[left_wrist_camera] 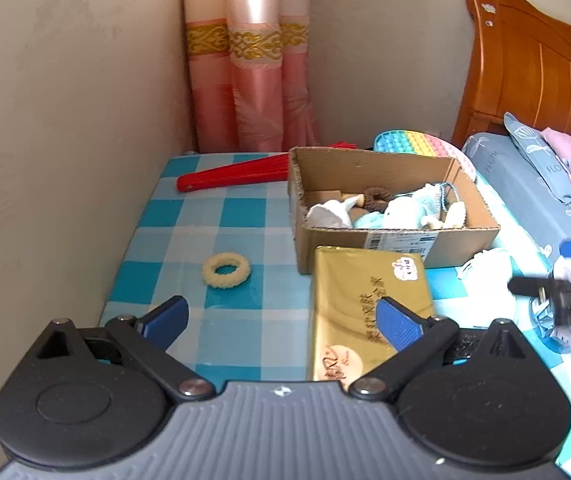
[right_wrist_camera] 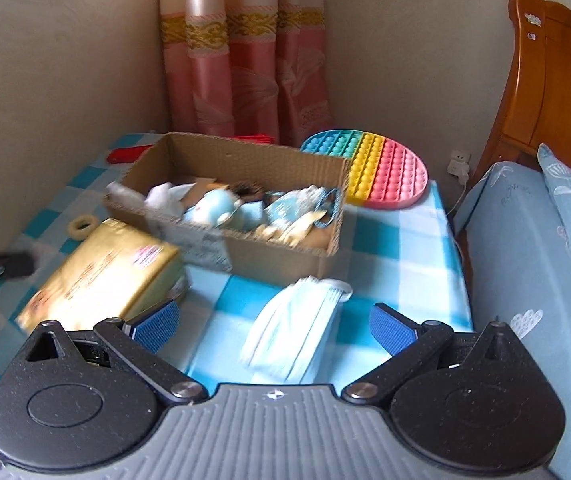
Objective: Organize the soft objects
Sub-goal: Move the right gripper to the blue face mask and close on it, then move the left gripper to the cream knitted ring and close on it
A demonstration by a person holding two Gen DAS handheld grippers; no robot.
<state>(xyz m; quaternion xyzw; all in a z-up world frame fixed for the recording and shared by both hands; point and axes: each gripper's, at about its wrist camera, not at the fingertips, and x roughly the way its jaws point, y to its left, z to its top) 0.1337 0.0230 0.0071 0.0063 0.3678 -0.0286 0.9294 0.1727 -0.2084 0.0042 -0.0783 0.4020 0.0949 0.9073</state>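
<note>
Left gripper (left_wrist_camera: 281, 320) open wide, blue pads at 8 and 4 o'clock of its own view, nothing between them. Right gripper (right_wrist_camera: 273, 326) also spread wide, pads (right_wrist_camera: 393, 326) level, empty. In the left view it shows blurred at 3 o'clock.
</note>
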